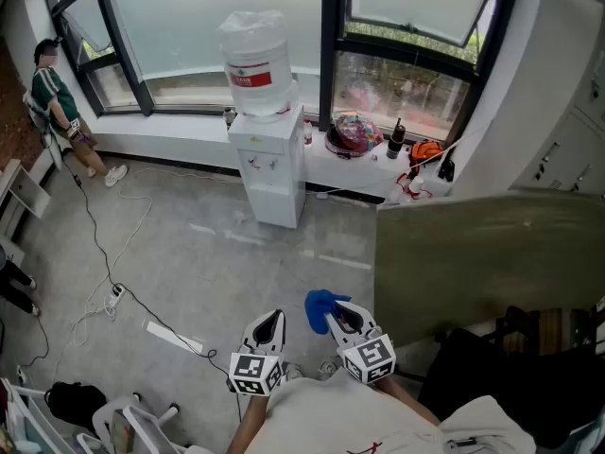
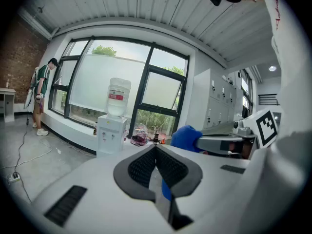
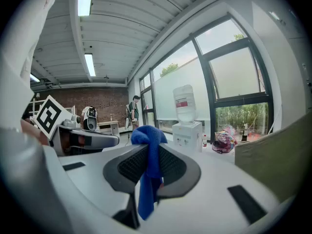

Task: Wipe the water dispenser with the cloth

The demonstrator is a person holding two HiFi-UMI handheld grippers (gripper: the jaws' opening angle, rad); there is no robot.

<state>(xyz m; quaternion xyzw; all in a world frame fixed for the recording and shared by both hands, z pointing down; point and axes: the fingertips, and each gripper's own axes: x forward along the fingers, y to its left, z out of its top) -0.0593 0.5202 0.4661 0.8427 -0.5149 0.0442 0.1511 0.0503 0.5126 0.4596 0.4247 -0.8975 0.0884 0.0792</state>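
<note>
A white water dispenser [image 1: 268, 164] with a clear bottle [image 1: 255, 61] on top stands on the floor against the window sill, far ahead of both grippers; it also shows small in the left gripper view [image 2: 109, 134] and the right gripper view [image 3: 188, 133]. My right gripper [image 1: 333, 320] is shut on a blue cloth [image 3: 148, 167], which bunches above its jaws and hangs below them. The blue cloth [image 1: 322, 305] shows in the head view too. My left gripper [image 1: 271, 327] is shut, with nothing between its jaws. Both are held low, close to my body.
A grey-green board [image 1: 487, 253] stands at the right. Bags and a bottle lie on the sill [image 1: 378, 145]. Cables and a power strip [image 1: 175, 337] cross the grey floor. A person [image 1: 59, 102] stands at the far left by the window.
</note>
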